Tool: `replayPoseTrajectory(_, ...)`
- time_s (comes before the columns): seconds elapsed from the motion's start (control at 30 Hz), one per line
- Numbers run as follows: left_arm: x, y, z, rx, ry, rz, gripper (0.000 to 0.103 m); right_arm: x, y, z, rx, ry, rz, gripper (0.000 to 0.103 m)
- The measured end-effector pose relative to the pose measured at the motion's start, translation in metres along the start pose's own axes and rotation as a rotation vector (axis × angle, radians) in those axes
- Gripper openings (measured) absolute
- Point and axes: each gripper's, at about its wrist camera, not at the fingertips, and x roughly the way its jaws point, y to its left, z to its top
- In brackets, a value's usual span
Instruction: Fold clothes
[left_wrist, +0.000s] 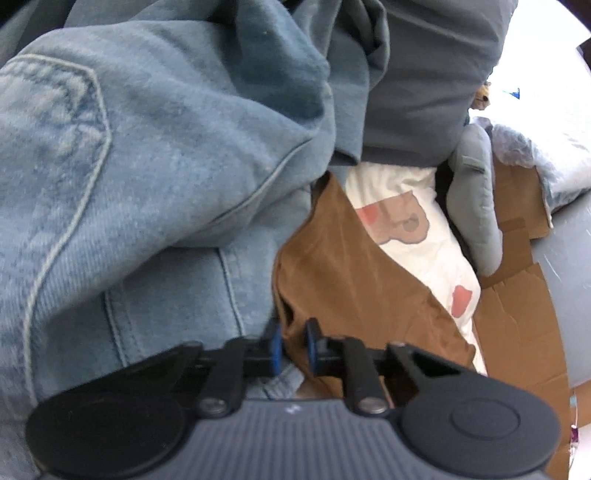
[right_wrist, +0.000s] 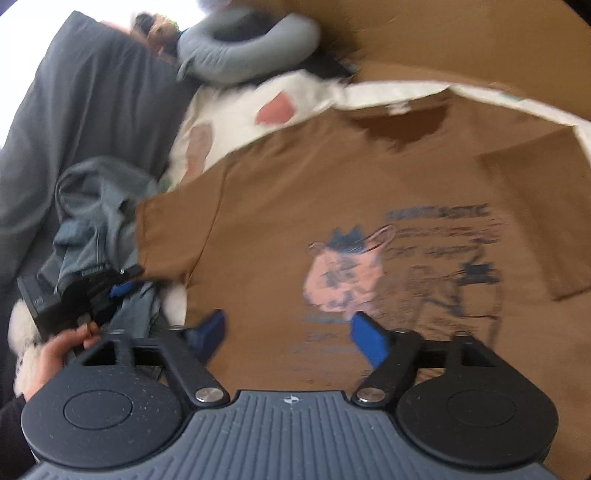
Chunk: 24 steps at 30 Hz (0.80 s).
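A brown T-shirt (right_wrist: 332, 192) with a printed animal lies spread flat, front up. My right gripper (right_wrist: 288, 336) hovers open and empty over its lower hem. My left gripper (left_wrist: 293, 341) is nearly shut on the edge of the brown T-shirt's sleeve (left_wrist: 332, 273), beside a heap of light blue jeans (left_wrist: 129, 166). In the right wrist view the left gripper (right_wrist: 110, 284) shows at the shirt's left sleeve, held by a hand (right_wrist: 62, 347).
A white sheet with pink bear prints (left_wrist: 406, 221) lies under the shirt. A grey neck pillow (right_wrist: 243, 48), a dark grey cushion (right_wrist: 85, 122), flattened cardboard (left_wrist: 517, 325) and grey clothes (right_wrist: 99, 206) surround it.
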Motion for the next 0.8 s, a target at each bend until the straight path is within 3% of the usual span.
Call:
replayPoseTrajectory(0.07, -0.002, -0.007, 0.001, 0.052, 0.001, 0.002, 0.007, 0.018, 0.006, 0.001, -0.017, 0.032, 0.032, 0.061)
replayPoseTrajectory(0.13, -0.005, -0.014, 0.002, 0.104, 0.002, 0.003, 0.006, 0.034, 0.010, 0.002, -0.024, 0.057, 0.063, 0.045)
replayPoseTrajectory(0.23, -0.010, -0.025, 0.004, 0.157, -0.001, -0.008, 0.006, 0.049, 0.014, 0.004, -0.004, 0.061, 0.101, 0.033)
replayPoseTrajectory(0.43, -0.018, -0.048, 0.009, 0.209, -0.004, -0.053, 0.005, 0.078, 0.016, 0.008, 0.049, 0.071, 0.163, 0.026)
replayPoseTrajectory(0.5, -0.019, -0.055, 0.010, 0.223, -0.004, -0.069, 0.005, 0.091, 0.015, 0.009, 0.103, 0.095, 0.192, 0.015)
replayPoseTrajectory(0.6, -0.021, -0.063, 0.009, 0.239, 0.000, -0.086, 0.005, 0.111, 0.020, 0.010, 0.160, 0.129, 0.247, 0.007)
replayPoseTrajectory(0.8, -0.029, -0.070, 0.011, 0.246, 0.005, -0.114, 0.005, 0.153, 0.036, 0.017, 0.179, 0.182, 0.324, 0.003)
